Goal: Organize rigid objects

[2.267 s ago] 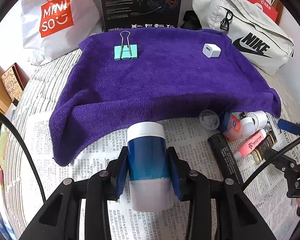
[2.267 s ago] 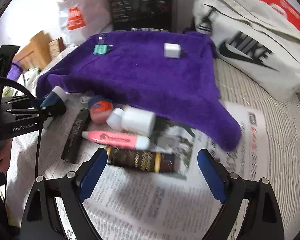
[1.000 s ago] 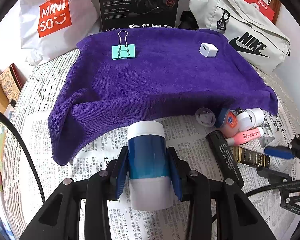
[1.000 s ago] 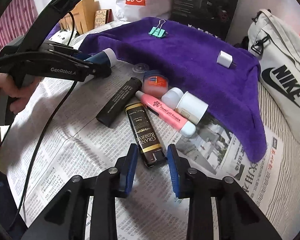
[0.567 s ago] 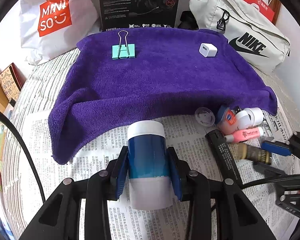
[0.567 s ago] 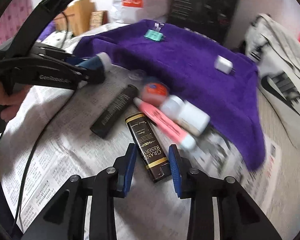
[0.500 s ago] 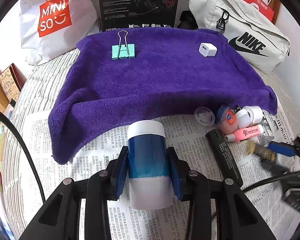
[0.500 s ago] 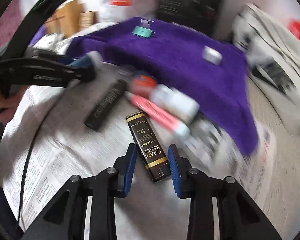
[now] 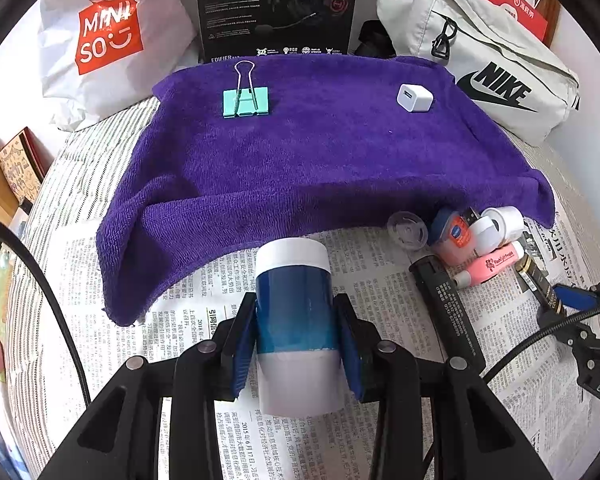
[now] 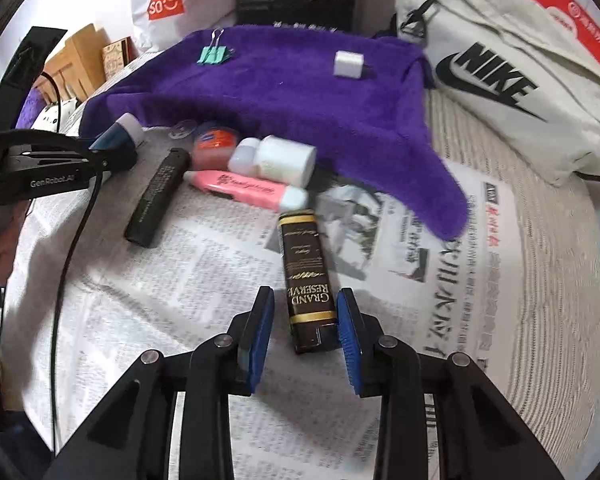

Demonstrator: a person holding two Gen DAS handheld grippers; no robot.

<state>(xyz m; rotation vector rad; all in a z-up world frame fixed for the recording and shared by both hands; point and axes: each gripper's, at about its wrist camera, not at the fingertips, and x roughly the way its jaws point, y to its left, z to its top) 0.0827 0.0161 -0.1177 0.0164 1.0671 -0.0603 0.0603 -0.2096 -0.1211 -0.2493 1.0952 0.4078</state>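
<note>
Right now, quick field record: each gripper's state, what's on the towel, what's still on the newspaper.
left gripper: shut on blue-and-white bottle
right gripper: jaws straddle dark Grand Reserve tube, gaps at both pads
purple towel: teal binder clip, white charger cube
newspaper: black tube, pink highlighter, white bottle, orange-lidded jar, clear cap

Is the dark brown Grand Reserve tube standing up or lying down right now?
Lying down. The Grand Reserve tube lies flat on the newspaper, its near end between the right gripper fingers; whether they touch it I cannot tell.
</note>
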